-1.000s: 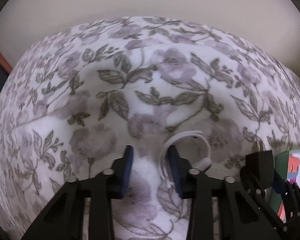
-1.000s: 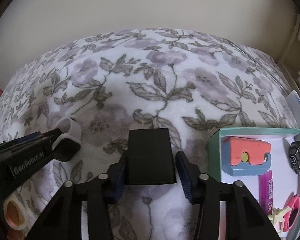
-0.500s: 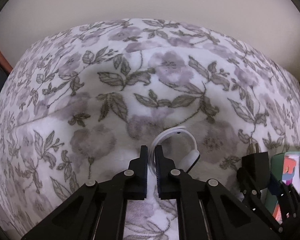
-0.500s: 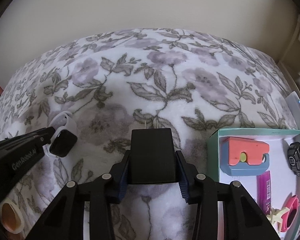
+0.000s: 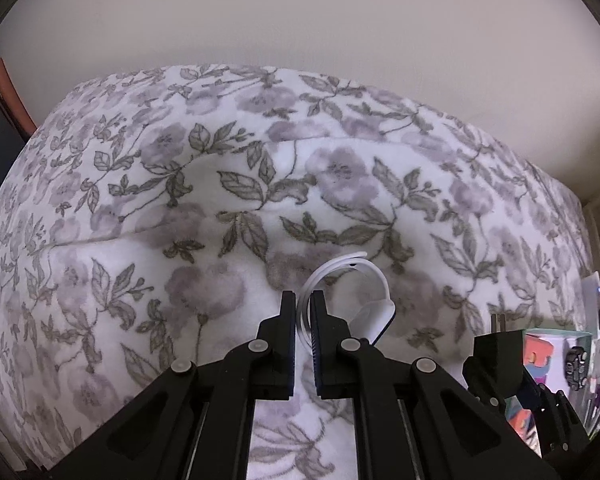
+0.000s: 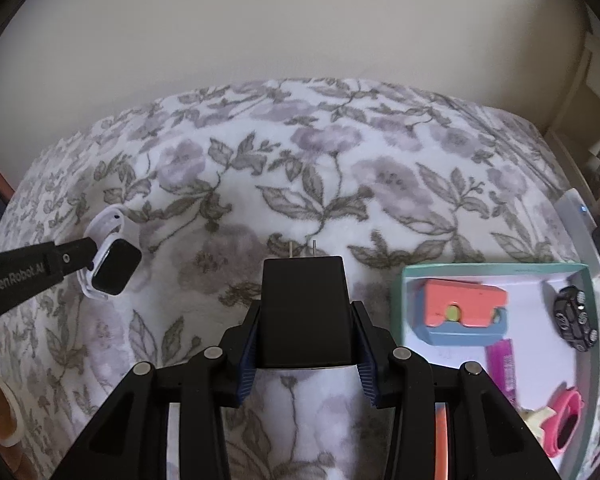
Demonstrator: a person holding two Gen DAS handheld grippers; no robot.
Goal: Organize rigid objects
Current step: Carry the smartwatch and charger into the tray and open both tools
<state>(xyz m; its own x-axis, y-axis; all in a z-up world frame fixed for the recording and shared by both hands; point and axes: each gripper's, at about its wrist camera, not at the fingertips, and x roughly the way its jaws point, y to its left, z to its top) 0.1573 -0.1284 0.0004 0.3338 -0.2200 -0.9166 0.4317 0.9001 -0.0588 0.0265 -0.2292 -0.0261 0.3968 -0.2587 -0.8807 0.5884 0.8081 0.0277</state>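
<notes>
My left gripper (image 5: 303,312) is shut on the strap of a white smartwatch (image 5: 364,296) with a black face and holds it above the floral blanket. The watch (image 6: 110,256) and the left gripper's tip also show at the left of the right wrist view. My right gripper (image 6: 306,328) is shut on a black plug adapter (image 6: 306,312), prongs pointing forward, lifted over the blanket. To its right lies an open teal box (image 6: 398,304) holding a red and blue block (image 6: 460,312), a black toy car (image 6: 576,316), a purple stick and a pink ring.
The floral blanket (image 6: 300,184) covers the whole surface up to a cream wall. A roll of tape (image 6: 0,412) lies at the lower left. A white device (image 6: 578,220) and shelving stand at the far right edge.
My left gripper closed on the watch strap and lifted the watch off the blanket. My right gripper closed on the black adapter and raised it slightly.
</notes>
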